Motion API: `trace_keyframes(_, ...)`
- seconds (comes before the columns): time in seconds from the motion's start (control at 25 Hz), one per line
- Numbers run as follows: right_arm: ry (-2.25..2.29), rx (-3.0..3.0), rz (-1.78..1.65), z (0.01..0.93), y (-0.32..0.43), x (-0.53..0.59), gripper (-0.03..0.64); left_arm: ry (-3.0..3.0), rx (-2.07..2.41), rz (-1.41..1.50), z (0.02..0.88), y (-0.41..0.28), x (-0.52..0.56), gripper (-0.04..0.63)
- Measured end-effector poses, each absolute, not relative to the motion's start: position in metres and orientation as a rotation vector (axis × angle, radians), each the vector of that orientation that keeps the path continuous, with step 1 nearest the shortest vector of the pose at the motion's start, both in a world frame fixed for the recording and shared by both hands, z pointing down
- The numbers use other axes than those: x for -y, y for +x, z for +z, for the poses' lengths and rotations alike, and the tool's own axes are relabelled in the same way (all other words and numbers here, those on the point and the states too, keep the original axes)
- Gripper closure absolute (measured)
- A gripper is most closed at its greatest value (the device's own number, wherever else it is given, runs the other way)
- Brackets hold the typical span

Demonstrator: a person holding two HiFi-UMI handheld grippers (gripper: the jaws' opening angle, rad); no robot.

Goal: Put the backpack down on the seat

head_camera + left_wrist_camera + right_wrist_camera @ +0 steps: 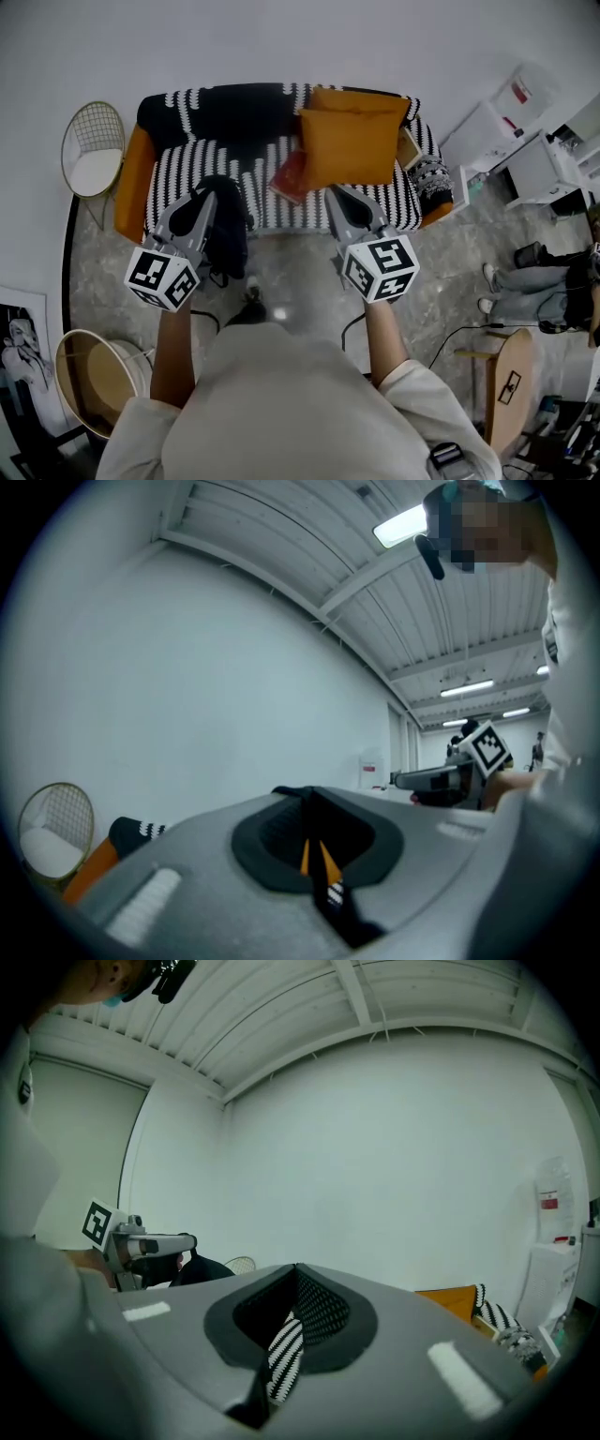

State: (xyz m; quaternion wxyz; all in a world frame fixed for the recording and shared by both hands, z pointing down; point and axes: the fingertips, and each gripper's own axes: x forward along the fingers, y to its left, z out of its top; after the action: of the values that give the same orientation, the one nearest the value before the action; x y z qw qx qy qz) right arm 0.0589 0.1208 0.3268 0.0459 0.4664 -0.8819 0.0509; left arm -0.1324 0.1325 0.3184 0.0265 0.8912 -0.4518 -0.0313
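Left gripper (206, 197) clamps the backpack (228, 234) by a strap, hanging at centre-left before the seat (187, 173); right gripper (337, 195) is closed, empty (it seems) — the thin hold may slip, dropping it short.

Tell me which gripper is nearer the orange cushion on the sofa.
Right. In the head view the right gripper has its tips just below the orange cushion. The left gripper is well off to the cushion's left, over the striped seat, gripping the black backpack.

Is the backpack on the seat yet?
Not yet: the backpack hangs from the shut left hand-held gripper at the front edge of the sofa, partly over the floor.
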Motion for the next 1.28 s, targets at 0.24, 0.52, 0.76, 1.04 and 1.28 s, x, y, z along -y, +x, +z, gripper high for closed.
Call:
trace_keyframes(0.24, 1.431, 2.673, 0.182, 0.329, 0.039, -0.06, 0.611, 2.77, 1.362, -0.08, 0.317, -0.149, -0.069, 0.594)
trace_keyframes(0.52, 1.441, 2.657, 0.207, 0.334, 0.019, 0.002, 0.611, 2.762, 1.338, -0.063, 0.323, -0.172, -0.005, 0.594)
trace_keyframes(0.76, 1.447, 2.65, 0.23, 0.341, 0.009, 0.045, 0.611, 2.746, 1.325, -0.046, 0.334, -0.183, 0.035, 0.594)
trace_keyframes(1.04, 1.456, 2.64, 0.243, 0.349, -0.004, 0.093, 0.611, 2.723, 1.319, -0.044, 0.344, -0.197, 0.085, 0.594)
trace_keyframes(1.28, 1.487, 2.625, 0.249, 0.352, -0.012, 0.13, 0.611, 2.738, 1.279, -0.033, 0.347, -0.203, 0.133, 0.594)
